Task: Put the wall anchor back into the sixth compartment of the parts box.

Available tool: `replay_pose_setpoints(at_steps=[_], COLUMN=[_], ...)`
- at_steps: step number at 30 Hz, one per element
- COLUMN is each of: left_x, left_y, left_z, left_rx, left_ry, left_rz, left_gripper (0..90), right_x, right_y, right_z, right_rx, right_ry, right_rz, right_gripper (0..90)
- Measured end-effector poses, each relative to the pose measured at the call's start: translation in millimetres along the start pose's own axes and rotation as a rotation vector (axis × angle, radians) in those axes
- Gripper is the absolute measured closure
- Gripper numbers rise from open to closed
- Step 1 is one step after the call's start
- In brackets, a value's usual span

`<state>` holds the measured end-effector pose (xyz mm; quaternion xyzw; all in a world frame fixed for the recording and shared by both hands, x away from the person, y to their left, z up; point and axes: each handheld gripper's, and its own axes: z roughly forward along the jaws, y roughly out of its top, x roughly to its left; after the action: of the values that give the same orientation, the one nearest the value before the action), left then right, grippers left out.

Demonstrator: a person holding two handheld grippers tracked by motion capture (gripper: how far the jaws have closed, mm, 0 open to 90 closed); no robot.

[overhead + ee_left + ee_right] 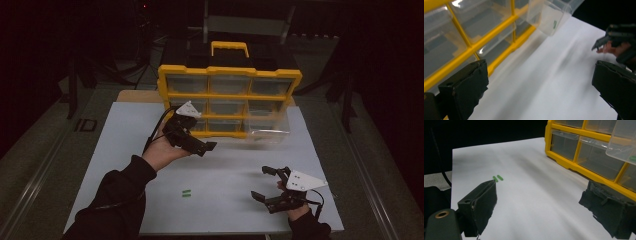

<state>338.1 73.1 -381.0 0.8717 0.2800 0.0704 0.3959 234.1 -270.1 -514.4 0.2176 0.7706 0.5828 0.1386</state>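
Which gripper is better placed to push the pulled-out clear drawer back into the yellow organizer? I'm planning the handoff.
Probably the left gripper: it hovers open just in front of the yellow organizer, near the clear drawer jutting from the bottom row. The right gripper, also open, sits low near the white board's front edge, farther away.

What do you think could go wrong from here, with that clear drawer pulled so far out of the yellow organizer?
The clear drawer juts from the bottom right of the yellow organizer; a knock could tip it out. The left hand-held gripper hovers open close to the frame and might bump it. The two green pieces lie loose on the white board, where a sleeve could sweep them away.
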Motion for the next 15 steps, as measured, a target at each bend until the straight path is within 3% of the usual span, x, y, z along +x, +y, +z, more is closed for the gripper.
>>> replay_pose_setpoints(at_steps=[3, 15], left_x=[0.8, -4.4], left_y=[-12.7, -36.0], left_z=[-3.7, -10.6], left_rx=[-0.003, -0.004], left_ry=[-0.01, -0.027], left_rz=[-0.003, 0.03], left_gripper=[0.0, 0.0], right_x=[0.1, 0.9], right_y=[0.1, 0.5], right_z=[0.1, 1.0], right_rx=[0.0, 0.002], right_ry=[0.0, 0.004], right_rz=[0.002, 0.0], right_gripper=[10.7, 10.7])
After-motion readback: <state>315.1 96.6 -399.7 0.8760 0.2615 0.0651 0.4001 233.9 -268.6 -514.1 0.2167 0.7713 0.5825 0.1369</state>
